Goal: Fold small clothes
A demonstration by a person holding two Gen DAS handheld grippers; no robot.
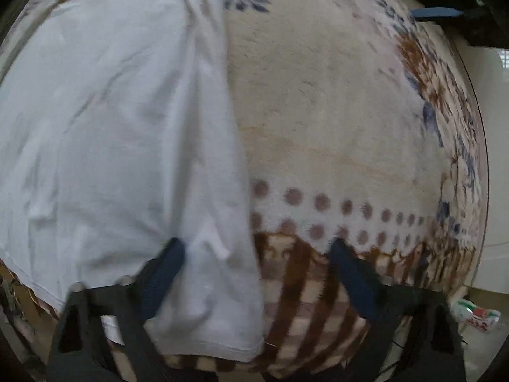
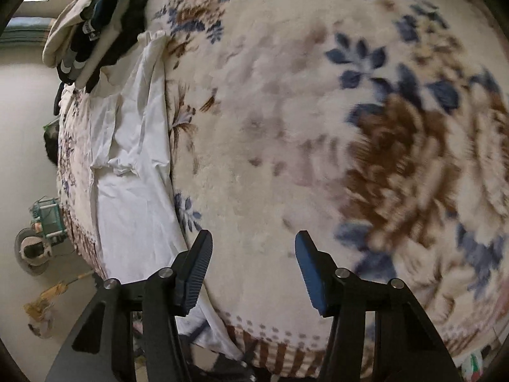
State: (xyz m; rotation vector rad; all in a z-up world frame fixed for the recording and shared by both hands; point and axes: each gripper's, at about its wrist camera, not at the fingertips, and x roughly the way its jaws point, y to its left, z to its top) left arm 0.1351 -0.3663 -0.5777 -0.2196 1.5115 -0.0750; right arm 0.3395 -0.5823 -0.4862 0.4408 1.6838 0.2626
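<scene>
A white garment (image 1: 111,146) lies spread on a cream floral blanket (image 1: 318,95), with its right edge folded over. It also shows in the right wrist view (image 2: 133,172) as a long strip along the bed's left side. My left gripper (image 1: 257,254) is open, low over the garment's near right corner; its left finger (image 1: 165,270) is over the cloth, its right finger (image 1: 353,280) over the blanket. My right gripper (image 2: 253,261) is open and empty above bare blanket (image 2: 286,127), just right of the garment's edge. Its fingertip shows at the far right of the left wrist view (image 1: 435,12).
A pile of dark and light clothes (image 2: 101,31) sits at the far end of the bed. The bed's edge runs along the left, with floor clutter (image 2: 41,229) below. A plastic bag (image 1: 477,315) lies on the floor.
</scene>
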